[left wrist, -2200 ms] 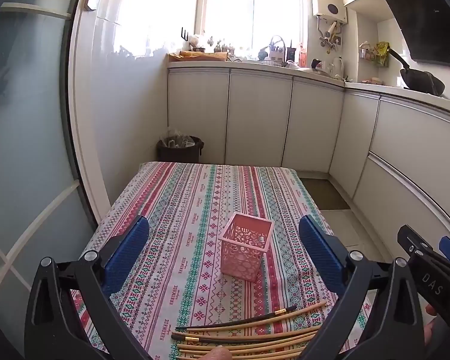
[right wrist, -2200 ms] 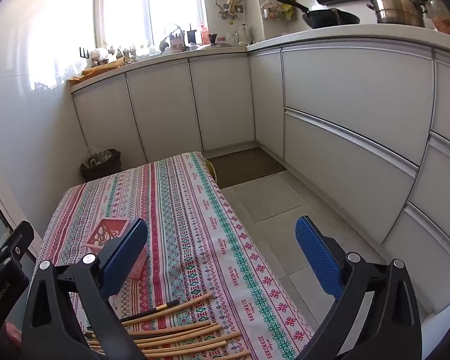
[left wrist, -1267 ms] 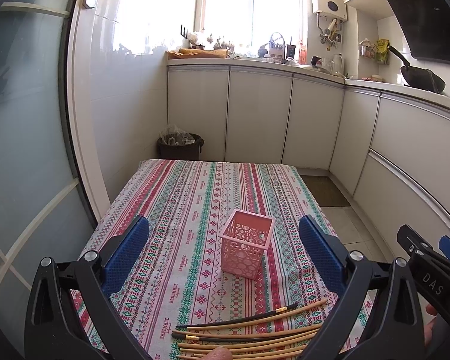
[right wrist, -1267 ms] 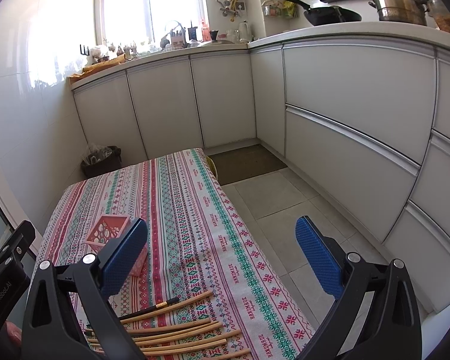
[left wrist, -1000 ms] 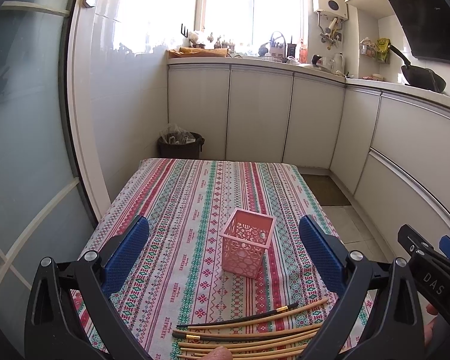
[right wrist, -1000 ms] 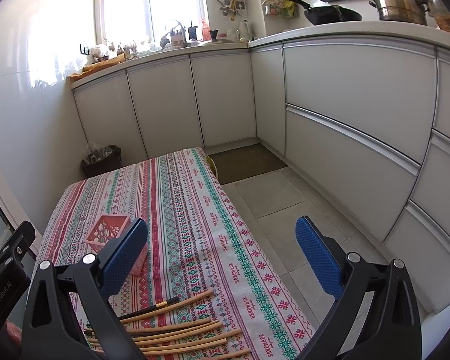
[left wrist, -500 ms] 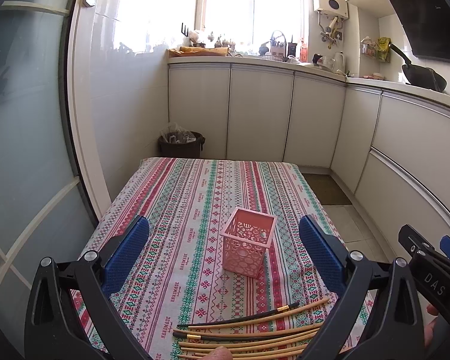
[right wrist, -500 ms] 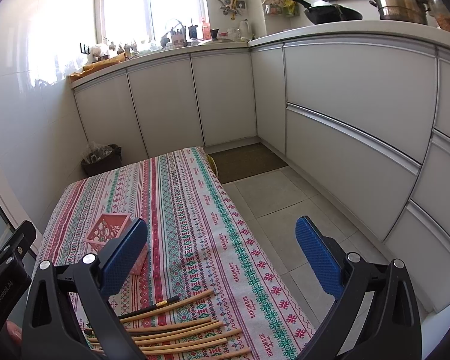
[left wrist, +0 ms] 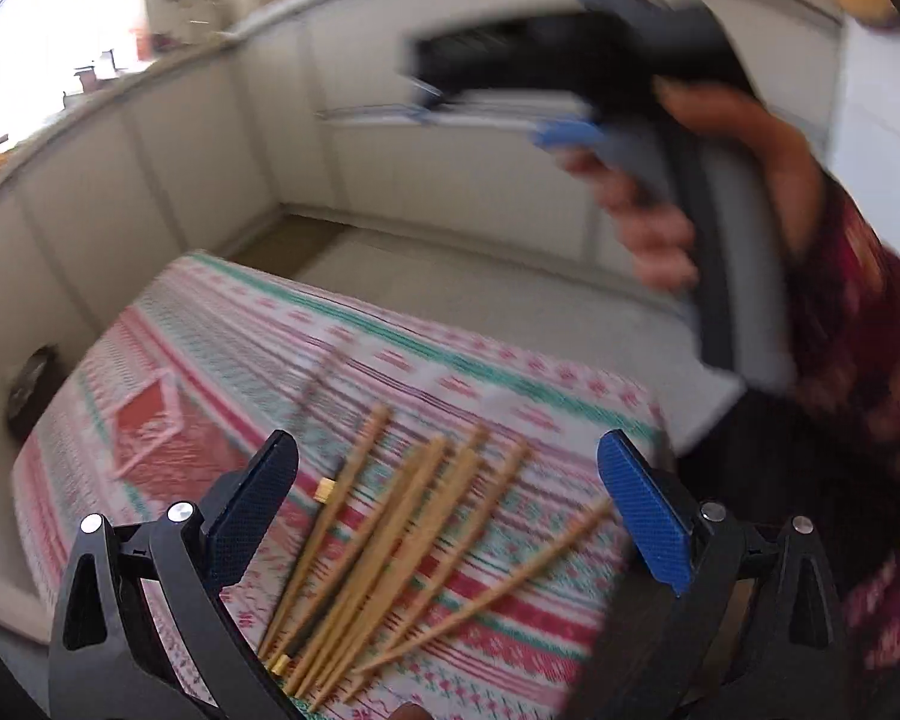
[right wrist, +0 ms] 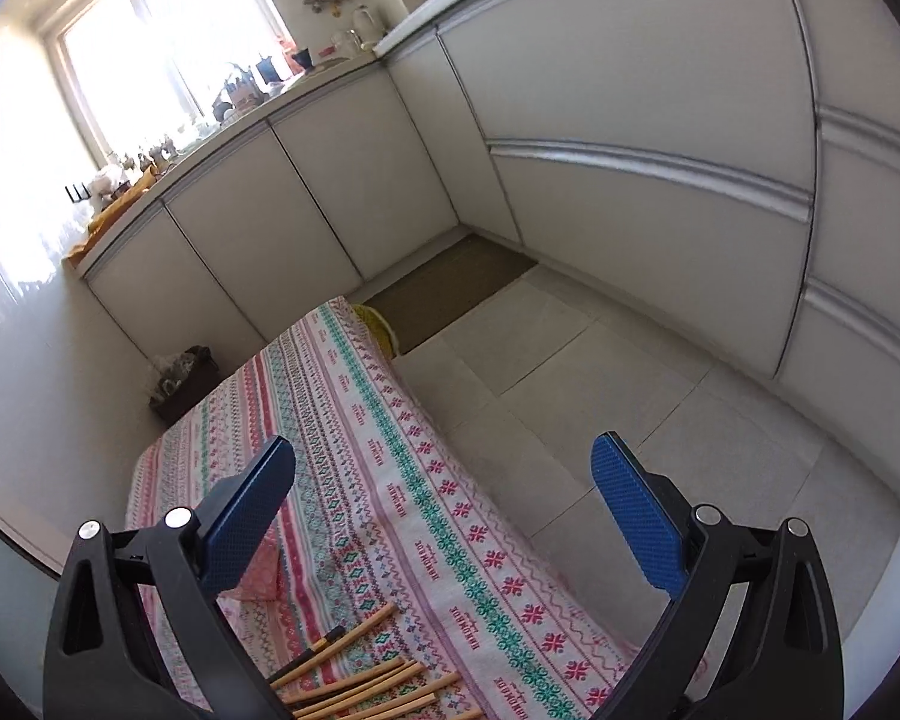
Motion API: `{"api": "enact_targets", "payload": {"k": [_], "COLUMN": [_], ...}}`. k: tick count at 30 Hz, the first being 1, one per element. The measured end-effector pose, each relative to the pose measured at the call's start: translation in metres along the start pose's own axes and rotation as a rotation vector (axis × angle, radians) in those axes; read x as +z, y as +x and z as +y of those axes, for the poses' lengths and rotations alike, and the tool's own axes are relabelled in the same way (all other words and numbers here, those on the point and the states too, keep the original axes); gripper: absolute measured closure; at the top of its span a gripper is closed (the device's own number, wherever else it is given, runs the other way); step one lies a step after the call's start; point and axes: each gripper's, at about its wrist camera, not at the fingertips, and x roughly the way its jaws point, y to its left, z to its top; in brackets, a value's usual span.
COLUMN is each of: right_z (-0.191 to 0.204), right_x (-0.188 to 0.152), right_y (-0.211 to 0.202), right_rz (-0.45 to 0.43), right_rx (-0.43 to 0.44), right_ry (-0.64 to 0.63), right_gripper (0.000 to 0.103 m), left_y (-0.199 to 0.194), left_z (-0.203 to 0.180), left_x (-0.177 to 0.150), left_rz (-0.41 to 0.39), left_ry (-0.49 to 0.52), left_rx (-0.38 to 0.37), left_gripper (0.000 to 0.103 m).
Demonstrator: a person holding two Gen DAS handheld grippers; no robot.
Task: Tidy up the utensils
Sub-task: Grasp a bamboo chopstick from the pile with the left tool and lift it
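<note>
Chopsticks (left wrist: 390, 546) lie fanned on the patterned tablecloth (left wrist: 450, 360) at the near table edge, w/ pink basket (left wrist: 150, 426) just beyond, blurred. Left gripper (left wrist: 444, 516) hangs over them, jaws wide, nothing held. Right gripper (right wrist: 444, 516) likewise spread, empty, beside the table edge.

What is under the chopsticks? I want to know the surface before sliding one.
The chopsticks lie directly on the patterned tablecloth. The table itself cannot be seen: the cloth covers it.
</note>
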Motion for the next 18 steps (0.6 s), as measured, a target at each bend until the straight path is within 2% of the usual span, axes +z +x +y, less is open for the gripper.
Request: {"api": "enact_targets", "payload": {"k": [1,3,7,9,11,13,14,15,17,18], "right_z": [-0.004,-0.007,-0.008,-0.016,-0.03,-0.047,-0.055,-0.063,-0.076,-0.081], "right_x": [0.002,0.004,0.01,0.018,0.026,0.035,0.039,0.042,0.047,0.049], "right_y": [0.005,0.011,0.009,0.007,0.006,0.006,0.006,0.007,0.009,0.01], "right_rz": [0.027,0.068,0.06,0.048,0.042,0.039,0.04,0.043,0.051,0.054], "right_rx": [0.025,0.063,0.075,0.066,0.058,0.055,0.053,0.053,0.062,0.067], "right_ry": [0.025,0.053,0.058,0.074,0.105,0.149,0.173,0.198,0.24,0.257], "right_gripper": [0.007,0.007,0.007,0.007,0.007,0.007,0.007,0.007,0.007,0.007], "left_y": [0.009,0.018,0.046,0.068,0.089,0.104,0.113,0.121,0.134,0.139], "left_z": [-0.012,-0.031,-0.03,-0.029,-0.036,-0.043,-0.046,-0.048,-0.05,-0.051], "left_x": [-0.002,-0.004,0.003,0.009,0.009,0.006,0.003,-0.002,-0.011,-0.015], "left_rz": [0.091,0.207,0.386,0.461,0.53,0.585,0.613,0.637,0.679,0.697], "left_ry": [0.068,0.145,0.198,0.209,0.244,0.276,0.287,0.298,0.331,0.344], "left_rx": [-0.088,-0.221,-0.395,-0.426,-0.429,-0.428,-0.43,-0.428,-0.413,-0.412], "left_gripper": [0.007,0.007,0.007,0.009,0.017,0.035,0.04,0.044,0.045,0.05]}}
